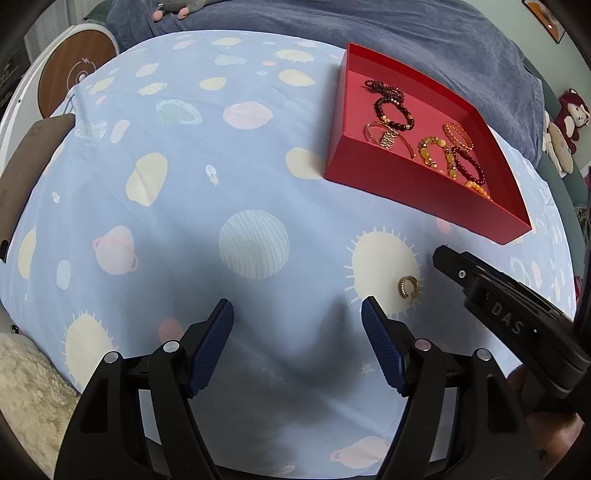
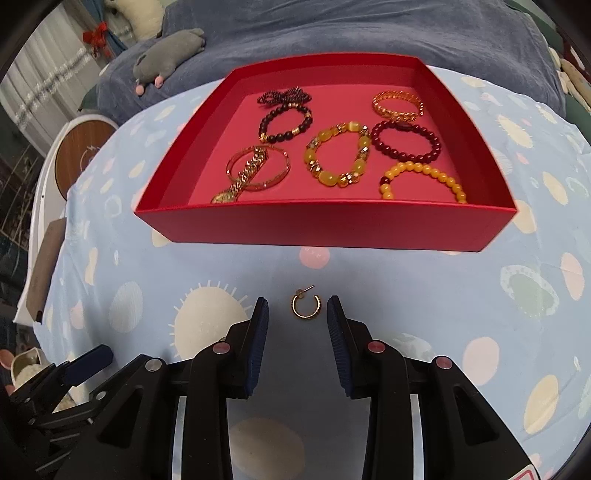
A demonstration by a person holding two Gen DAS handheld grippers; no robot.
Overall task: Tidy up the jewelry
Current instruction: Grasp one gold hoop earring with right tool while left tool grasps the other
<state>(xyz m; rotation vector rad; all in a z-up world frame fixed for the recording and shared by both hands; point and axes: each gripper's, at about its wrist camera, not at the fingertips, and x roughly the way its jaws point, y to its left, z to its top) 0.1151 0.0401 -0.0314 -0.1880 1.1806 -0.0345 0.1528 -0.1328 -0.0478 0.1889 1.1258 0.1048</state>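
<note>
Underneath, a planet-print sheet (image 2: 480,295) meets a blue blanket (image 2: 332,33).

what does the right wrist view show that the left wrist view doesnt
Only the right wrist view shows the gold earring lying between the open right gripper fingers, the whole gold watch down to its face, and the left gripper at its lower left edge. Only the left wrist view shows the open left gripper over bare sheet, with the earring off to the right of it on a cream sun print, and stuffed toys at the far right. Both show the red box of bracelets on the blue bedsheet.
</note>
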